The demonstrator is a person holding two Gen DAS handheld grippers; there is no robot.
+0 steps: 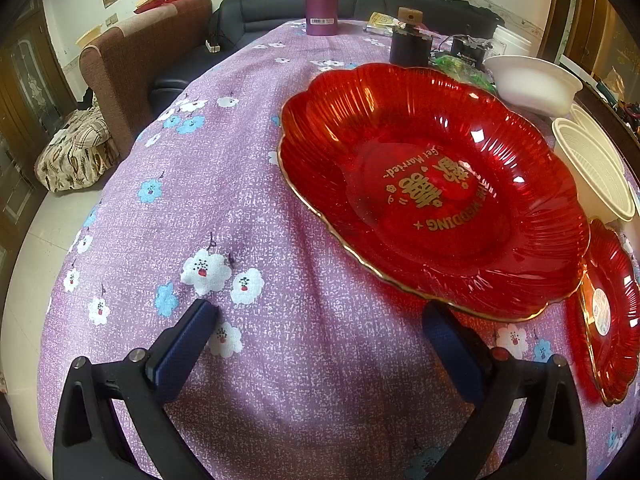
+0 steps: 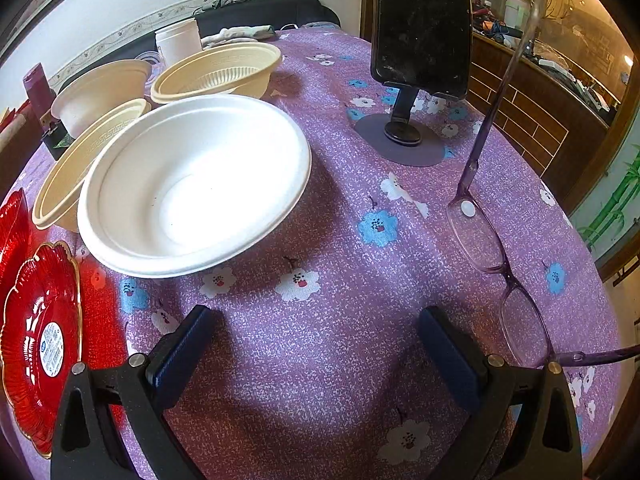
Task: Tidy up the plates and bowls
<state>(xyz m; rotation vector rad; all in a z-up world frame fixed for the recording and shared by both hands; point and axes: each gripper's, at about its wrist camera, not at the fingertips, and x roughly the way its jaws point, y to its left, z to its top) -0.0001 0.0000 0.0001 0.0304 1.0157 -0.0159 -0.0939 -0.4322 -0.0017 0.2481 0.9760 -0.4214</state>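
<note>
Plates and bowls crowd a surface (image 1: 280, 184) draped in purple floral cloth: a large red scalloped plate (image 1: 432, 188) with gold lettering lies just ahead of the left gripper (image 1: 320, 320), whose fingers stand wide and empty. A smaller red plate (image 2: 40, 344) sits beside it. The right gripper (image 2: 316, 320), fingers also spread wide and empty, faces a white foam bowl (image 2: 192, 184), with beige bowls (image 2: 218, 70) behind and purple eyeglasses (image 2: 496, 256) to the right.
</note>
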